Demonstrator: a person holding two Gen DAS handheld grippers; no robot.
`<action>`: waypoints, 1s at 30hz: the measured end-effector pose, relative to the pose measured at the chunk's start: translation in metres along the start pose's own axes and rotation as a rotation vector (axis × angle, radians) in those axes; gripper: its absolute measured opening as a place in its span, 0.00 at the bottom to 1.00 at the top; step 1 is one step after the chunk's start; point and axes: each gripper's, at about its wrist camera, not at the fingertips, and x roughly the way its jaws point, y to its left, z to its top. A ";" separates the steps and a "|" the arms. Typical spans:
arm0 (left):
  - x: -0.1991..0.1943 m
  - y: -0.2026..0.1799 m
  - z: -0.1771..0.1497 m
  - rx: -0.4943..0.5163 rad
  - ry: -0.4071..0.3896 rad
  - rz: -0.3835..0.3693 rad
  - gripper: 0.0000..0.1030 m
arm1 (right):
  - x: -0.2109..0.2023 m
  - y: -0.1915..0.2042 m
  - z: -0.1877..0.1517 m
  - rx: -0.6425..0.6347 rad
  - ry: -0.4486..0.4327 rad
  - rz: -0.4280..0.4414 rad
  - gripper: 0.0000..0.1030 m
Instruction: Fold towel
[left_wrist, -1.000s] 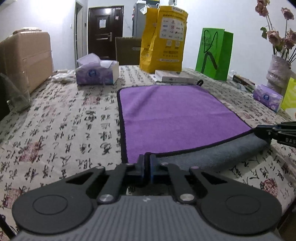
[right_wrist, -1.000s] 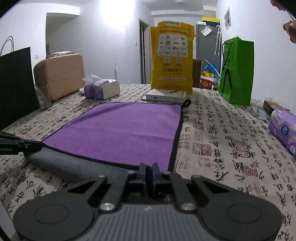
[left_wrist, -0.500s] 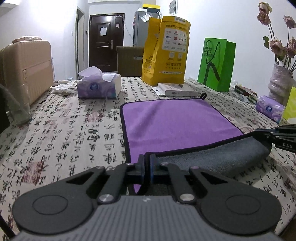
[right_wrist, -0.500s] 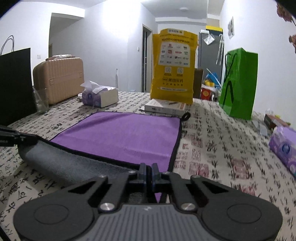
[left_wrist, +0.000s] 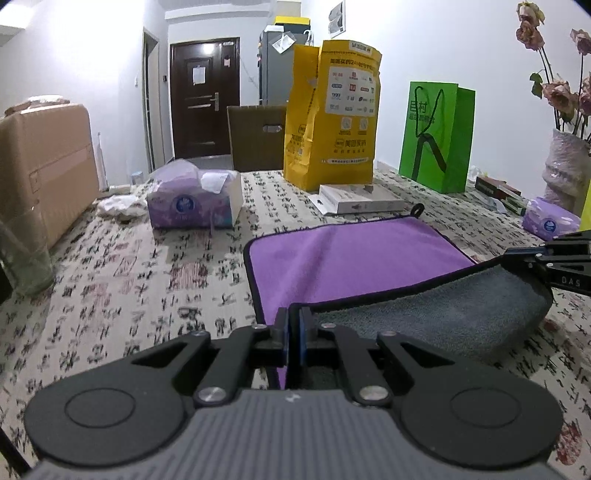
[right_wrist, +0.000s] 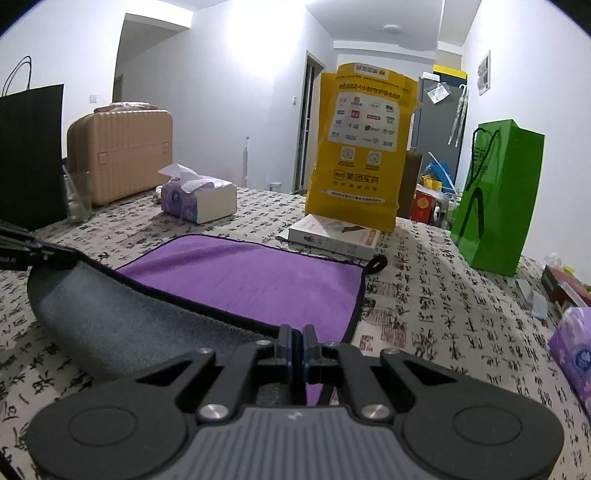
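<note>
A purple towel (left_wrist: 343, 258) with a grey underside and black edging lies on the patterned tablecloth; it also shows in the right wrist view (right_wrist: 251, 280). My left gripper (left_wrist: 294, 314) is shut on the towel's near left corner. My right gripper (right_wrist: 295, 332) is shut on its near right corner. Both hold the near edge lifted, so the grey underside (left_wrist: 424, 310) curls up and over the purple face. Each gripper shows at the edge of the other's view, the right one (left_wrist: 554, 258) and the left one (right_wrist: 33, 251).
Behind the towel lie a white box (left_wrist: 358, 197), a yellow bag (left_wrist: 332, 114), a green bag (left_wrist: 436, 136) and a tissue box (left_wrist: 194, 203). A tan suitcase (right_wrist: 122, 151), a glass (right_wrist: 77, 197) and a black bag (right_wrist: 29, 155) stand left. Another tissue pack (left_wrist: 550, 221) and a vase (left_wrist: 565, 170) are right.
Both grippers have risen and moved forward with the towel's near edge. More grey underside shows and less of the purple face stays uncovered.
</note>
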 end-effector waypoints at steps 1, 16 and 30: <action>0.002 0.000 0.001 0.003 -0.002 0.002 0.06 | 0.002 -0.001 0.001 0.000 0.000 0.001 0.05; 0.034 0.008 0.022 0.030 0.004 0.008 0.06 | 0.029 -0.012 0.021 -0.028 -0.009 -0.004 0.05; 0.059 0.013 0.044 0.062 -0.039 0.028 0.06 | 0.054 -0.023 0.042 -0.068 -0.035 -0.015 0.05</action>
